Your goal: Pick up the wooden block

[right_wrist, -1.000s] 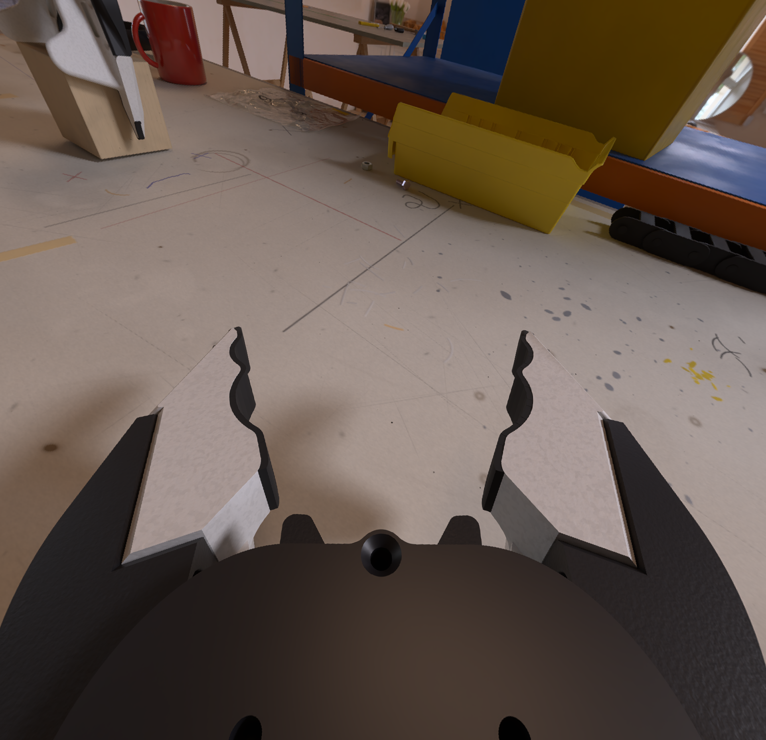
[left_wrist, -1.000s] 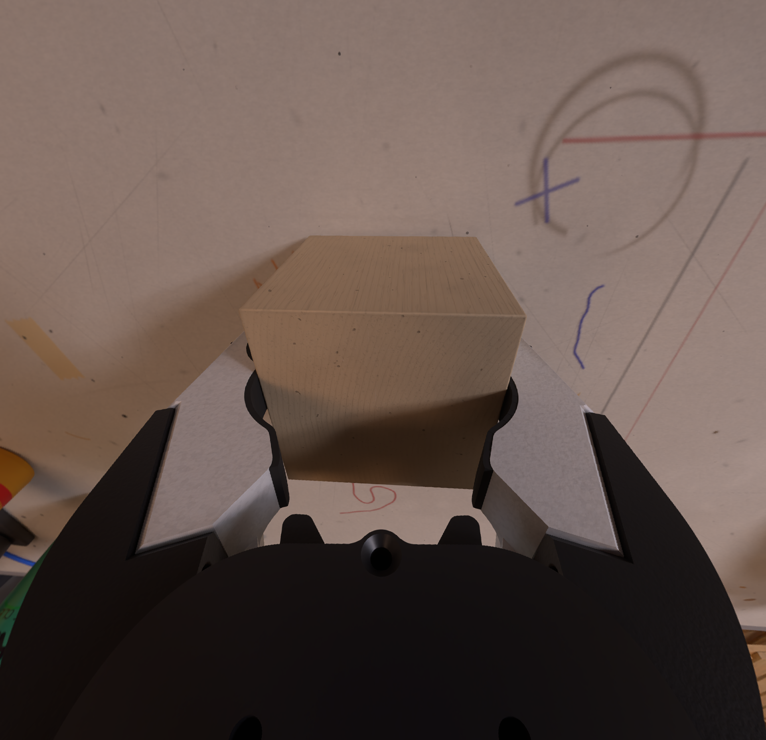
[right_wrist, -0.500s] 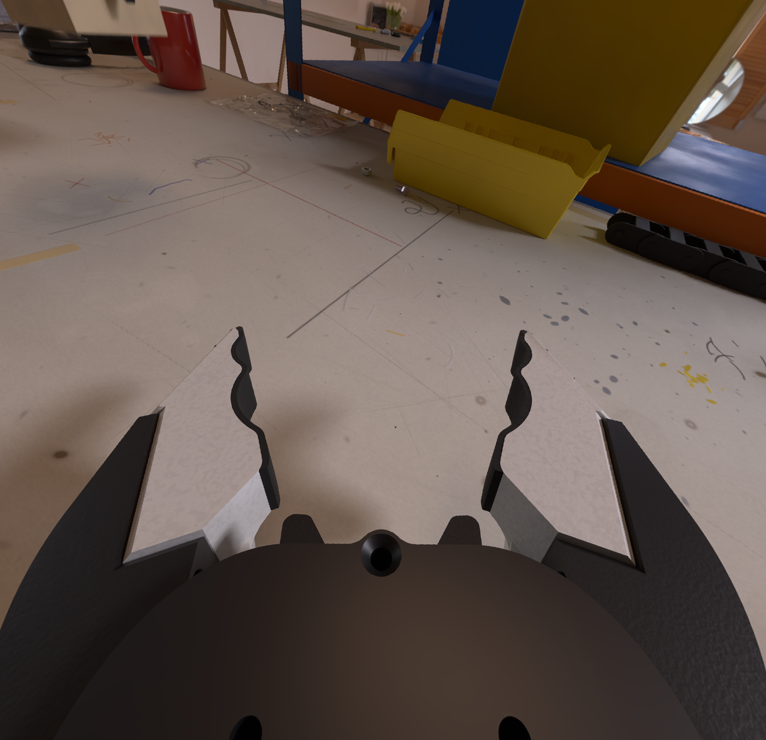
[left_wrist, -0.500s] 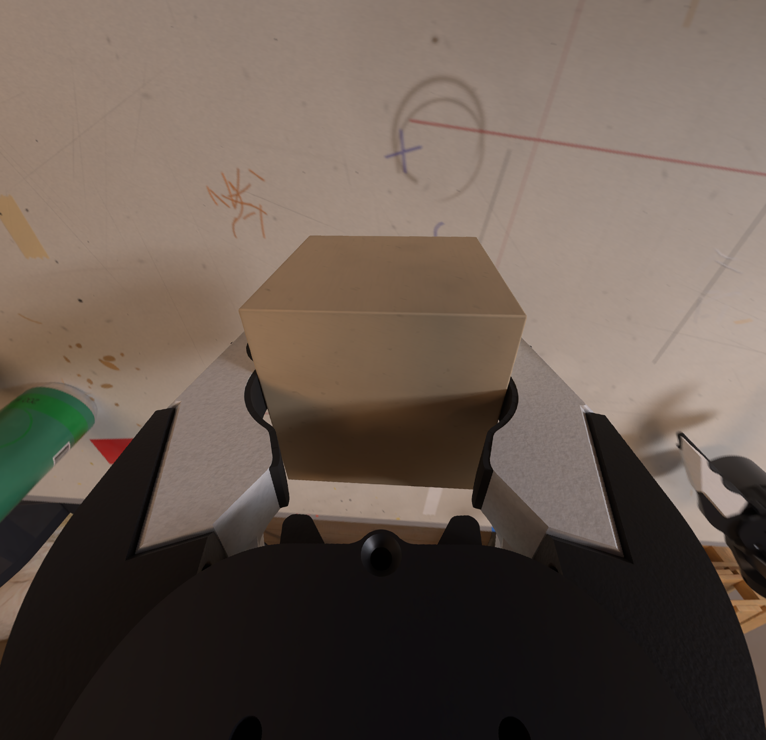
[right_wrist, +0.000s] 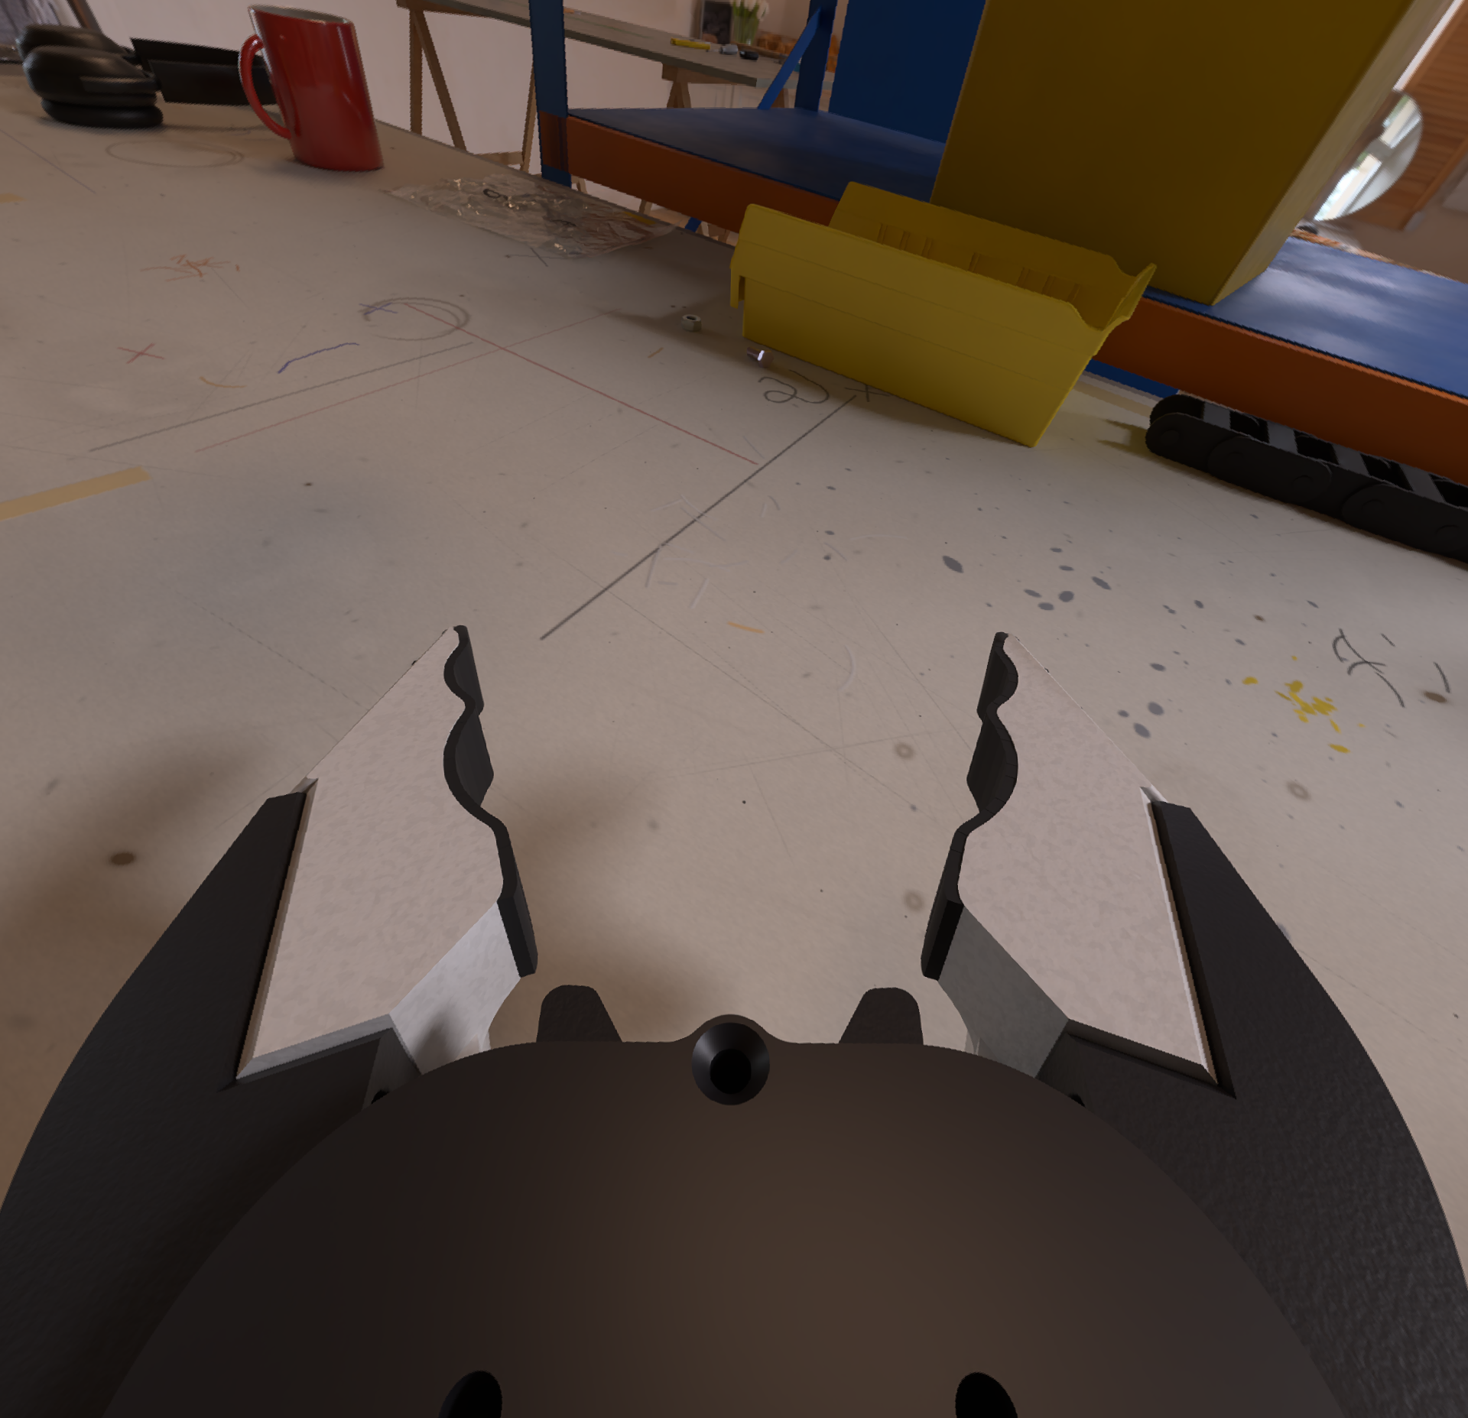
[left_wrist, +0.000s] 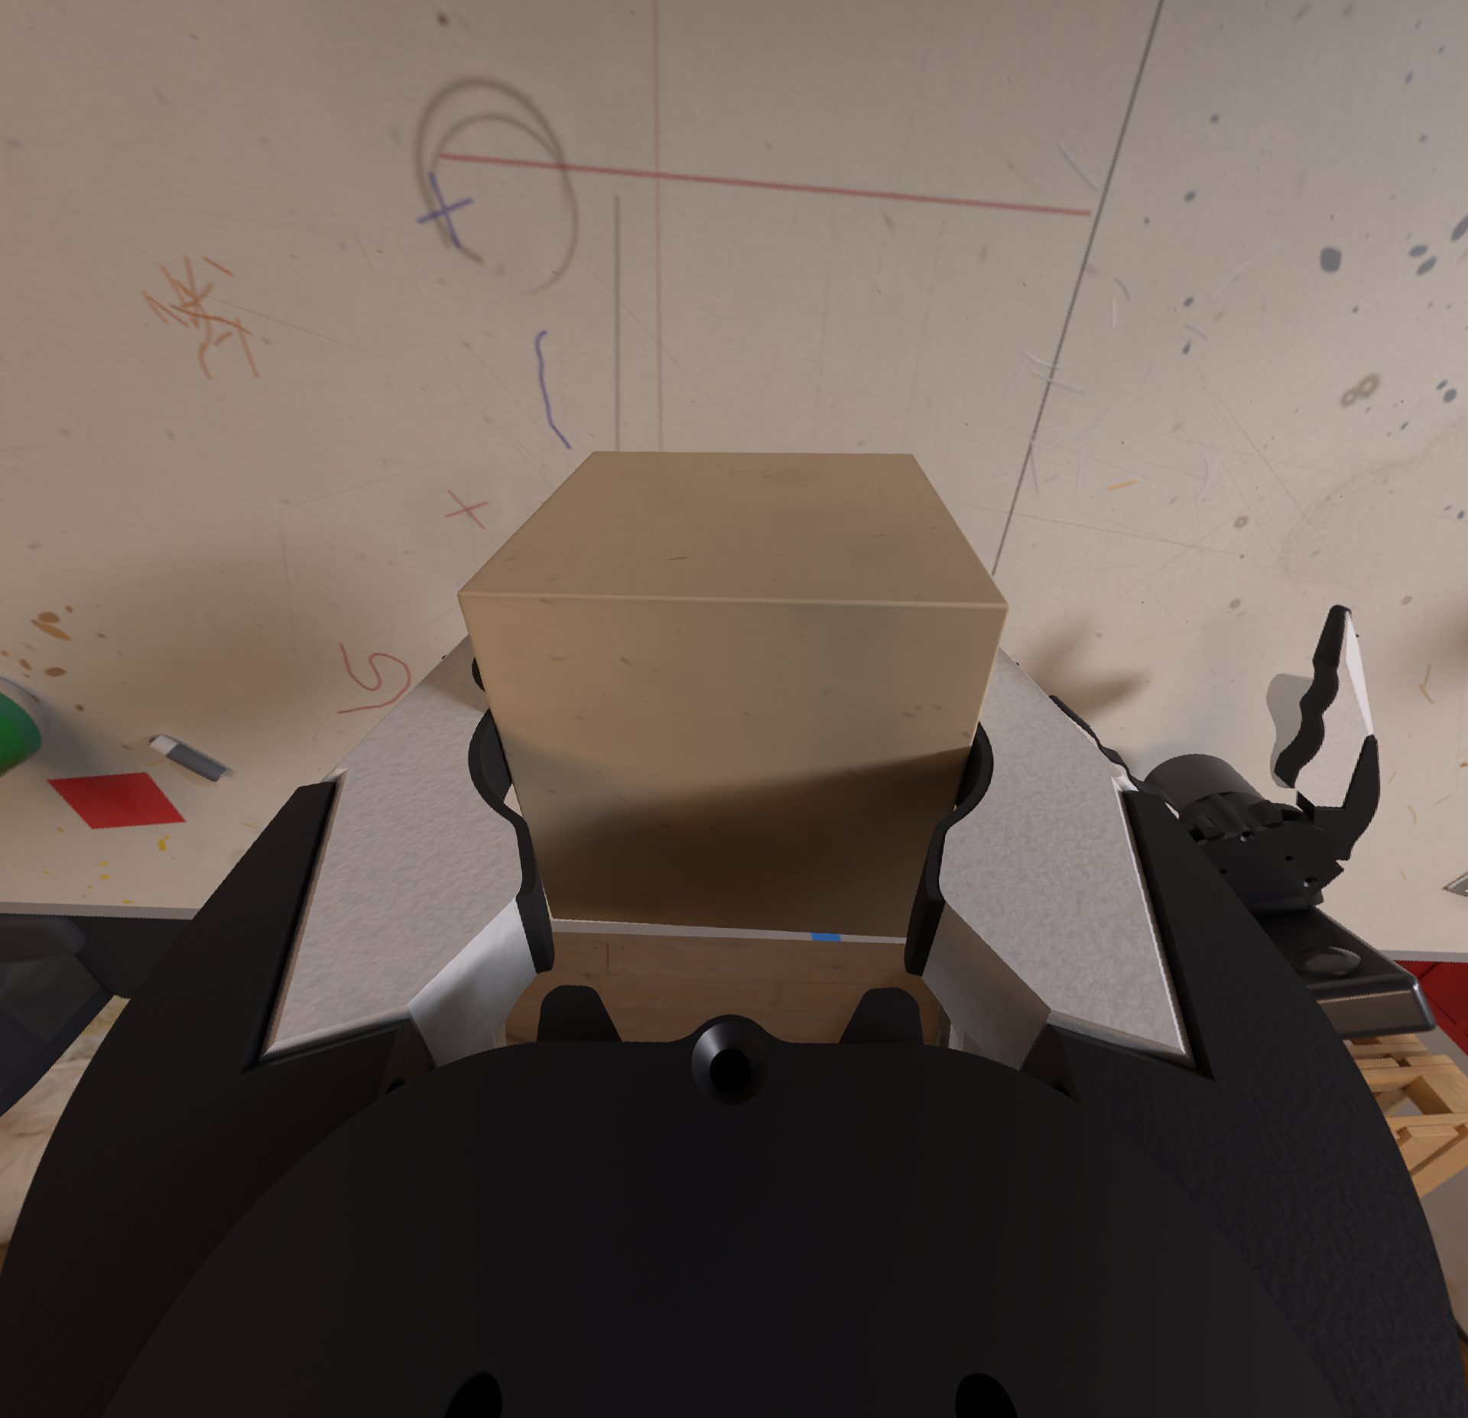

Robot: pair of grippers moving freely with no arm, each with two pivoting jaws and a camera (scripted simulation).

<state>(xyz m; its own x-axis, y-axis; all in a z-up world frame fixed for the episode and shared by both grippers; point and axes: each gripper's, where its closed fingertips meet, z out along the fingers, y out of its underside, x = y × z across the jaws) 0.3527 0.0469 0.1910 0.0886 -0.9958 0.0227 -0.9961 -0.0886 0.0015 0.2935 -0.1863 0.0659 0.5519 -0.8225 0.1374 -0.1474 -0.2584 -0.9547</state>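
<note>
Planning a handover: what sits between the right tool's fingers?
Nothing: in the right wrist view, the right tool frames only bare scuffed tabletop.

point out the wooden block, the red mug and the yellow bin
wooden block [left_wrist: 727, 713], left wrist view, front face
red mug [right_wrist: 322, 89], right wrist view, side of body
yellow bin [right_wrist: 905, 331], right wrist view, long side wall

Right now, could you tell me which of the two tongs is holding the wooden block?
The left tongs hold the wooden block, clamped between their fingers above the table. The right tongs are open with nothing between them.
</note>
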